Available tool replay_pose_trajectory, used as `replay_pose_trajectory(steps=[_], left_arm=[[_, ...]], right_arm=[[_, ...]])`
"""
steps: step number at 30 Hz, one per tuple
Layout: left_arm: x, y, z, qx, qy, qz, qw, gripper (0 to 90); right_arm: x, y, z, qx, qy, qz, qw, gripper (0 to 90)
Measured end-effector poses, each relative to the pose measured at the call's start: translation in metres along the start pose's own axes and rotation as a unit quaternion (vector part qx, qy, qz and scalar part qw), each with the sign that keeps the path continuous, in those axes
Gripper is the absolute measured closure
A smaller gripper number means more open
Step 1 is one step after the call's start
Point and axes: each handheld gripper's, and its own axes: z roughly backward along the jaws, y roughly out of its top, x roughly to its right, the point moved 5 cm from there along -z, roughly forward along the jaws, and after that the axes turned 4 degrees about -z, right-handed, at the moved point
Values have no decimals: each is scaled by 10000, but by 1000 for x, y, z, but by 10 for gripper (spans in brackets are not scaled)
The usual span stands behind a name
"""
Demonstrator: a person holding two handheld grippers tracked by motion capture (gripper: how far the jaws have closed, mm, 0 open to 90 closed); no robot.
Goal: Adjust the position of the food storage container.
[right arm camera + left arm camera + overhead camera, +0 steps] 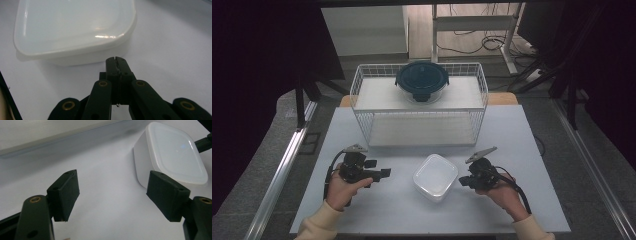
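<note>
A white square plastic container [435,176] with its lid on rests on the white table [402,210], between my two grippers. My left gripper [384,173] is open to its left with nothing between its fingers; in the left gripper view the container [172,155] lies ahead to the right of the gripper [112,195]. My right gripper [462,181] is shut with nothing in it, its tips close to the container's right side. In the right gripper view the tips of that gripper [116,60] stand just short of the container [75,27]; I cannot tell whether they touch it.
A white wire basket [419,105] stands at the back of the table. On top of it sits a round glass container with a dark lid [422,80]. Dark curtains and desk legs are behind the table.
</note>
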Motion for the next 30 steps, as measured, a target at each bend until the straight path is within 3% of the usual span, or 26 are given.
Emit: replay_pose_trajectory(steps=[13,30], left_arm=[[-2,0,0,10,10,17,10000,253],[-6,0,2,40,27,71,10000,252]], right_arm=[[2,16,-9,50,46,-130,9999,891],[0,53,-33,121,26,-14,9999,891]])
